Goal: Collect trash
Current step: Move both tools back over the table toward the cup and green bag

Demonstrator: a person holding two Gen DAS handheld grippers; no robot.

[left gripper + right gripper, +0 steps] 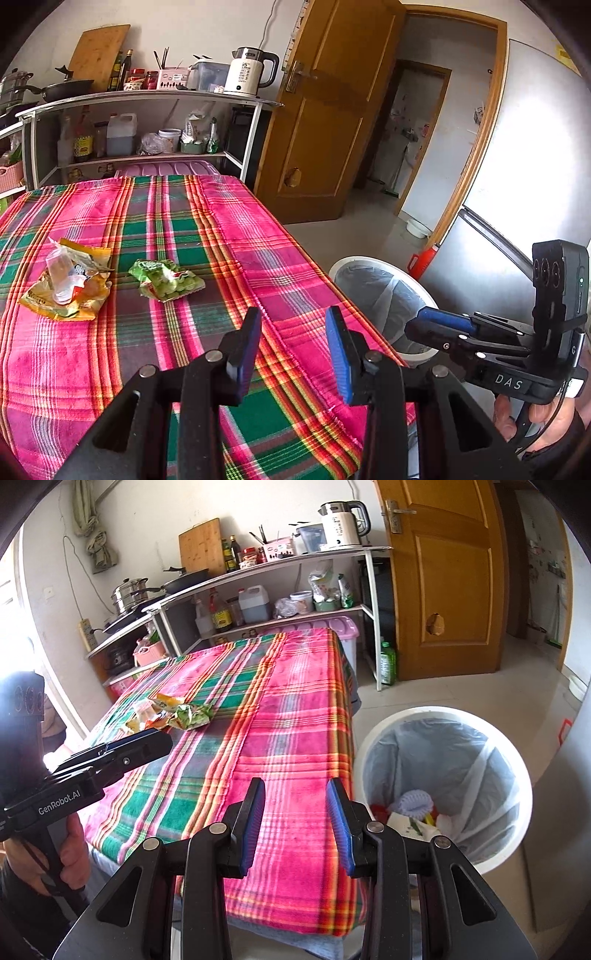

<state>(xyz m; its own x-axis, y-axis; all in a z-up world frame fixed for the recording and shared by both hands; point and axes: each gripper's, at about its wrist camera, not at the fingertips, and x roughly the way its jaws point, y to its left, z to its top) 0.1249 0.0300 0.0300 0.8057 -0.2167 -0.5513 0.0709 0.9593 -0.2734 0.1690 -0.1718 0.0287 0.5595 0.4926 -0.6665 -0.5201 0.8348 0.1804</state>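
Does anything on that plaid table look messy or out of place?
Yes: a crumpled yellow snack wrapper with a clear plastic cup lying on it, and beside it a crumpled green wrapper, sit on the tablecloth rather than in the white lined bin alongside.

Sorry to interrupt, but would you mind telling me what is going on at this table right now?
A person is clearing trash off a table covered with a plaid cloth, holding a hand-held gripper in each hand. The left hand-held gripper and the right hand-held gripper are both open and empty. A yellow wrapper with a small clear bottle on it and a green wrapper lie on the cloth, untouched. The white bin beside the table, lined with a bag, already holds some rubbish.
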